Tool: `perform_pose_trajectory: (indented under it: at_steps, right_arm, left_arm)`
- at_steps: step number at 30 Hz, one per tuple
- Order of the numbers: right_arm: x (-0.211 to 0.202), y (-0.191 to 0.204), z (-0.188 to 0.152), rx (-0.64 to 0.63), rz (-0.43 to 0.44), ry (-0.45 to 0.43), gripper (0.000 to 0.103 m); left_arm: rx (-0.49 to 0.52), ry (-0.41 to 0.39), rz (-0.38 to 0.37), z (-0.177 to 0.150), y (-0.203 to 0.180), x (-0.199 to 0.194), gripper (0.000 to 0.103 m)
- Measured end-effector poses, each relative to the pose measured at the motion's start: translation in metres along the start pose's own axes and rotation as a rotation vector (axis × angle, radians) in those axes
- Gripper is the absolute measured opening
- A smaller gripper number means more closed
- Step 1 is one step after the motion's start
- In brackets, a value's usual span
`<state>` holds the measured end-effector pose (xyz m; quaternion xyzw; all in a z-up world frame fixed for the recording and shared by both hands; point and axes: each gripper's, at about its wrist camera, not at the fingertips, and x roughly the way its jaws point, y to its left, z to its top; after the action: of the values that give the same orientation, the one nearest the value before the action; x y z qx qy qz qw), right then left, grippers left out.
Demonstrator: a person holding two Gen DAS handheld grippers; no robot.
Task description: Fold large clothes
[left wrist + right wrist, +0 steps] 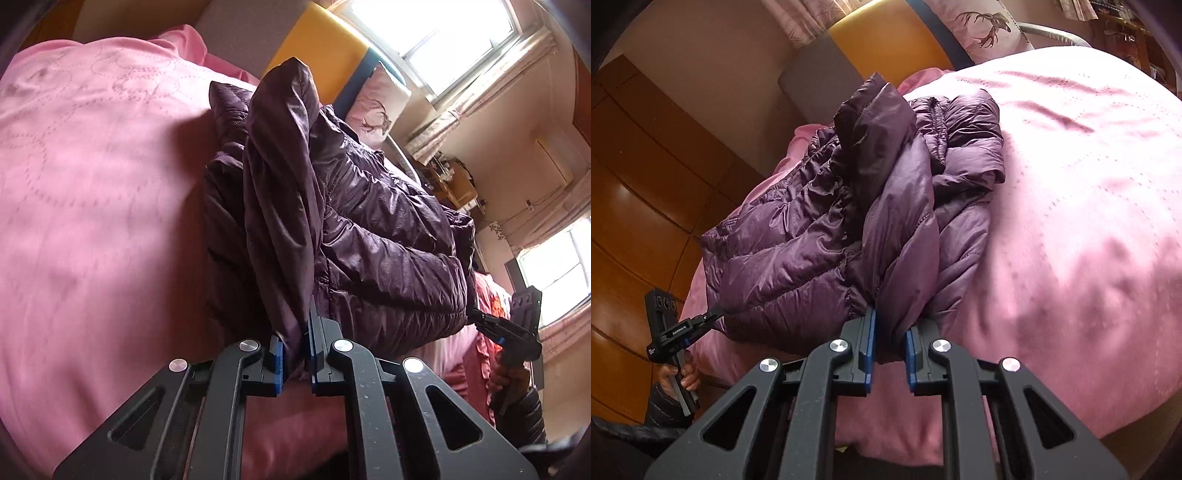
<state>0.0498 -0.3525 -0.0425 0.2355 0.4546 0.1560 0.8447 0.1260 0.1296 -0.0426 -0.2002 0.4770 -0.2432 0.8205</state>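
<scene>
A dark purple puffer jacket (388, 229) (783, 243) lies bunched on a pink bedspread (92, 184) (1071, 221). My left gripper (295, 350) is shut on a fold of the jacket's edge, and the fabric rises as a ridge from between its blue pads (277, 354). My right gripper (890, 339) is shut on another fold of the same edge. Each wrist view also shows the other gripper at the far corner of the jacket, the right gripper (480, 317) and the left gripper (714, 314), pinching the hem there.
A yellow headboard (325, 48) and a pillow with a deer print (376, 107) (982, 26) stand at the bed's far end. Bright windows (443, 33) lie behind. A wooden wardrobe (639, 184) runs along the bed's side. A person's hand (679, 376) holds the left gripper's handle.
</scene>
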Motion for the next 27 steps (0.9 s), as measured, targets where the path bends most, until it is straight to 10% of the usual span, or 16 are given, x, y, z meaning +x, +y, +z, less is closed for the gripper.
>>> perform_pose_trajectory:
  at_steps: [7,11,14,18,22,25,27]
  right_arm:
    - [-0.035,0.007,-0.036,-0.072,-0.034,0.068,0.015]
    - [-0.051,0.024,-0.022,-0.160,-0.129,-0.008,0.036]
    - [-0.055,0.042,-0.007,-0.265,-0.220,-0.118,0.063]
    - [-0.039,0.057,0.015,-0.350,-0.270,-0.166,0.065]
    - [0.005,0.060,0.037,-0.408,-0.360,-0.110,0.065]
    - [0.033,0.055,0.042,-0.413,-0.352,-0.067,0.039]
    - [0.036,0.058,0.040,-0.440,-0.367,-0.061,0.015]
  left_arm:
    - [0.015,0.041,0.024,-0.058,-0.013,-0.039,0.011]
    - [0.018,-0.064,0.115,-0.044,-0.011,-0.059,0.063]
    - [0.030,-0.137,0.145,-0.024,-0.009,-0.065,0.068]
    - [0.079,-0.147,0.163,-0.001,-0.013,-0.051,0.070]
    - [0.107,-0.126,0.163,0.007,-0.018,-0.031,0.070]
    - [0.098,-0.113,0.143,0.010,-0.016,-0.022,0.069]
    - [0.109,-0.089,0.122,0.014,-0.019,-0.015,0.038]
